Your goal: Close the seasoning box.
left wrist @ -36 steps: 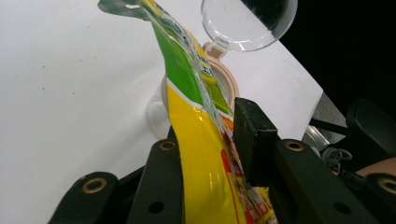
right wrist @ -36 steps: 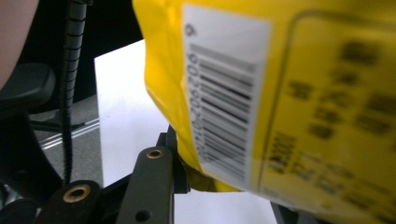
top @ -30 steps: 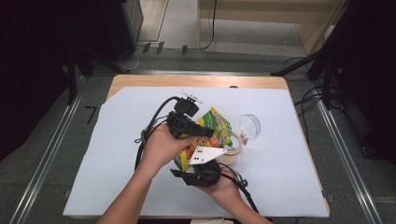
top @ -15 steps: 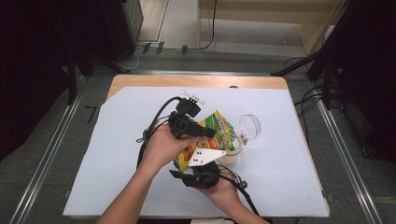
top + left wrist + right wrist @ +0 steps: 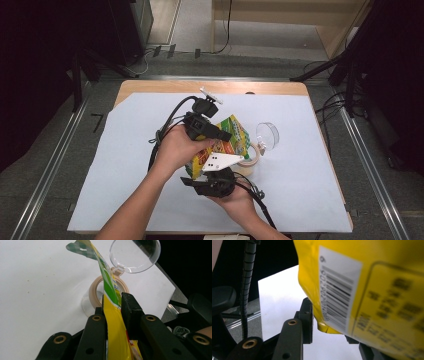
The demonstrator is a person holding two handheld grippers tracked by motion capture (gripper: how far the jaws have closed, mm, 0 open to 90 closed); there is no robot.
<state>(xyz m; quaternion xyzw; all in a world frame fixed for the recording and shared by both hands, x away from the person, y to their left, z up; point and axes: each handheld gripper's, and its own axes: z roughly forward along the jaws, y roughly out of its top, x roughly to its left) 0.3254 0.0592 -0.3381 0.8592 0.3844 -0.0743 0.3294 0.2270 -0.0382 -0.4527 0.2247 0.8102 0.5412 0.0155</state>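
High view: the left claw (image 5: 225,136) and the right claw (image 5: 212,172) meet at a yellow-and-green snack bag (image 5: 227,142), held above the white-covered counter (image 5: 125,165) near its middle. A roll of beige tape (image 5: 252,155) lies just beside the bag, and a clear round lid (image 5: 267,136) stands next to the tape.

Left gripper view: the left claw (image 5: 112,307) is clamped on the bag (image 5: 110,290); both jaws press the thin edge of the bag, which rises upright between them. Beyond it, the tape (image 5: 96,291) lies on the counter (image 5: 37,277), with the clear lid (image 5: 135,255) just behind.

Right gripper view: the bottom corner of the bag (image 5: 362,290), barcode side showing, sits at the right claw (image 5: 332,332). The jaws have just been opening. One jaw stands just beside the corner; the other is hidden behind the bag, so contact cannot be told.
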